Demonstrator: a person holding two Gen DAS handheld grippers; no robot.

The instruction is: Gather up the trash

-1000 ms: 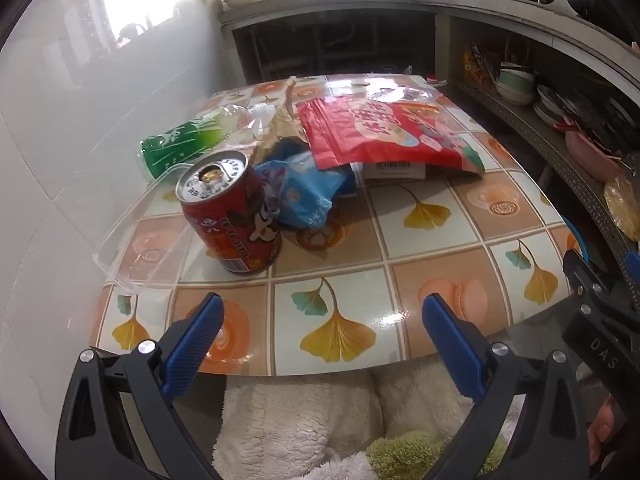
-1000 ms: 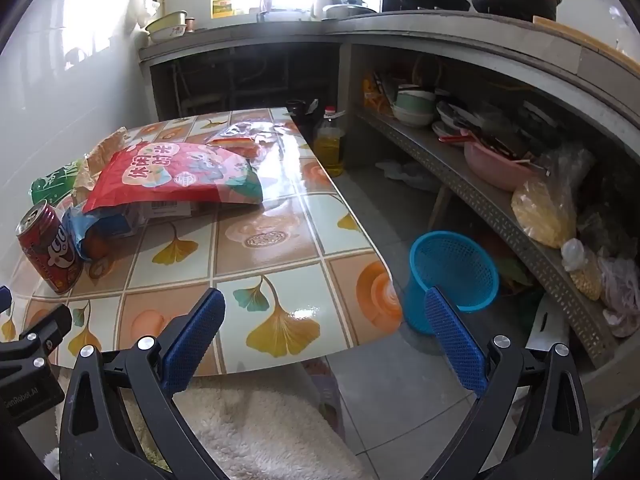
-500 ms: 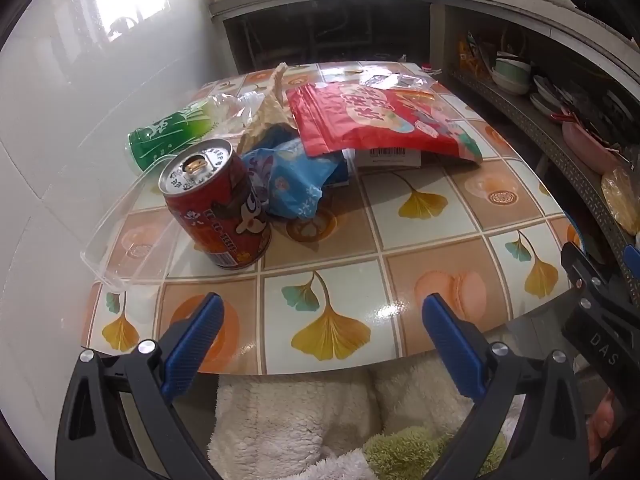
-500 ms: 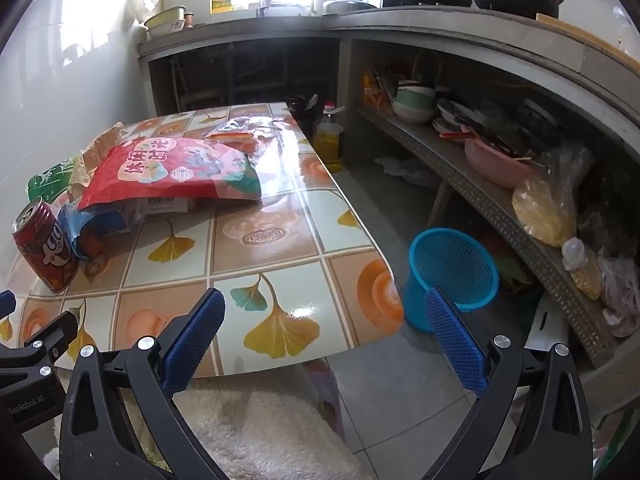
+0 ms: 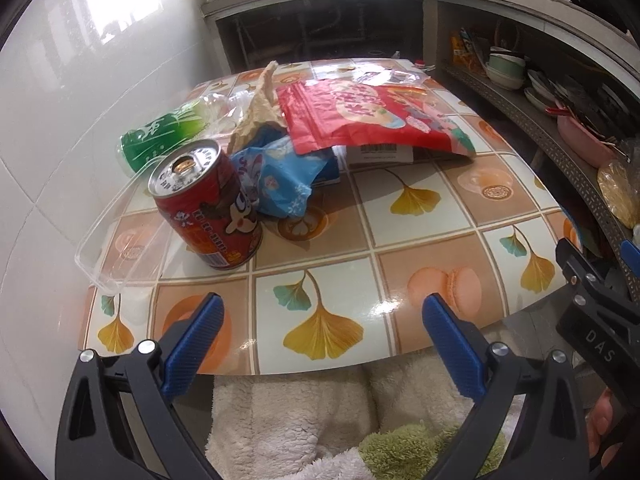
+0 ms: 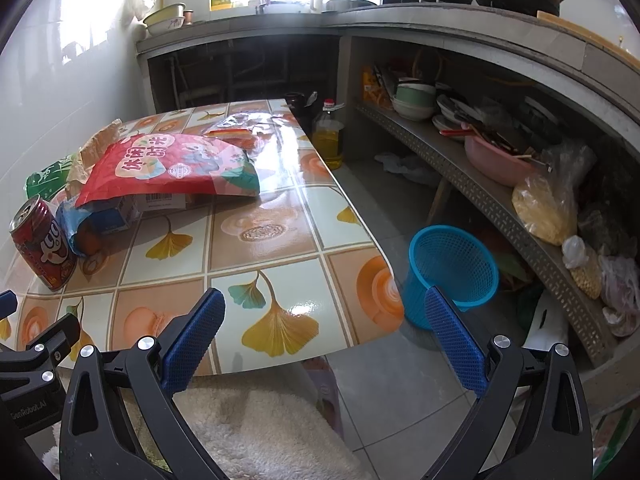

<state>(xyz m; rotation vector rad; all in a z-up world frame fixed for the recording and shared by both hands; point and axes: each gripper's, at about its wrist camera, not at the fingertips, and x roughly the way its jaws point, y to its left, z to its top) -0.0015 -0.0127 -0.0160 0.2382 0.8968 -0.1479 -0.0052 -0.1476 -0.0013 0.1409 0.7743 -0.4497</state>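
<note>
Tipping risk: we judge the red can (image 5: 208, 204) the likeliest to go wrong; it stands upright with its tab opened, so a glancing finger could knock it over and spill any liquid left inside onto the table (image 5: 436, 208).
Slipping risk: the clear plastic tray (image 5: 120, 236) touches the can's left side and overhangs the table edge; a nudge could push it off.
Pile risk: the blue wrapper (image 5: 280, 184) leans against the can, and the red snack bag (image 5: 372, 120) lies over a small box; pulling one piece could drag the others.
Left gripper (image 5: 320, 332): jaws spread wide, holding nothing, over the near table edge.
Right gripper (image 6: 324, 328): jaws equally wide, empty, near the table's right corner.
Trash relative to jaws: the can sits ahead and left of our left gripper, apart from both fingers; the rest lies beyond it.
Bin: the blue basket (image 6: 452, 268) stands on the floor, right of the table.
</note>
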